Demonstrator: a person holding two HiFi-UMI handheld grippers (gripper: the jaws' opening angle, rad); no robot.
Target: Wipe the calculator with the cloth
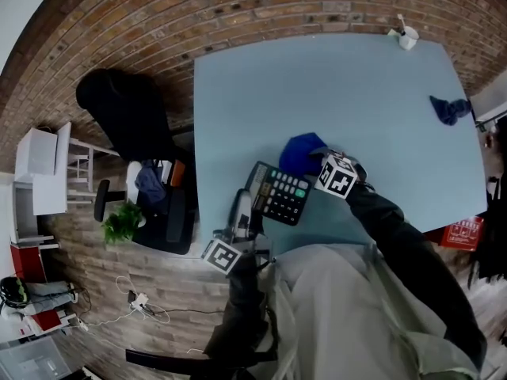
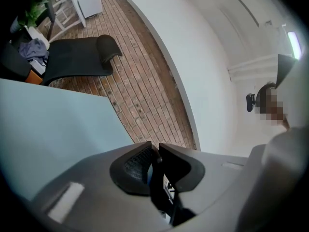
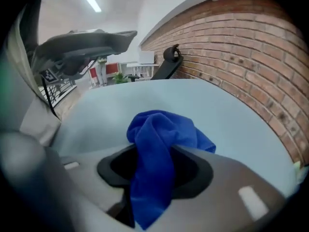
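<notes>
A black calculator [image 1: 279, 193] is held by its left edge, near the front edge of the pale blue table [image 1: 356, 85]. My left gripper [image 1: 242, 214] is shut on that edge. In the left gripper view, the thin dark calculator [image 2: 159, 192] shows edge-on between the nearly closed jaws of the left gripper [image 2: 155, 149]. A crumpled blue cloth [image 1: 301, 153] lies on the table just behind the calculator. My right gripper [image 1: 318, 161] is at the cloth with its jaws wide open. In the right gripper view, the cloth [image 3: 161, 134] drapes loosely between the spread jaws of the right gripper [image 3: 154, 164].
A second dark blue cloth [image 1: 449, 109] lies at the table's far right, and a white cup [image 1: 407, 36] stands at the back right corner. A black chair [image 1: 127, 117] and a green plant [image 1: 121, 222] are on the brick floor to the left.
</notes>
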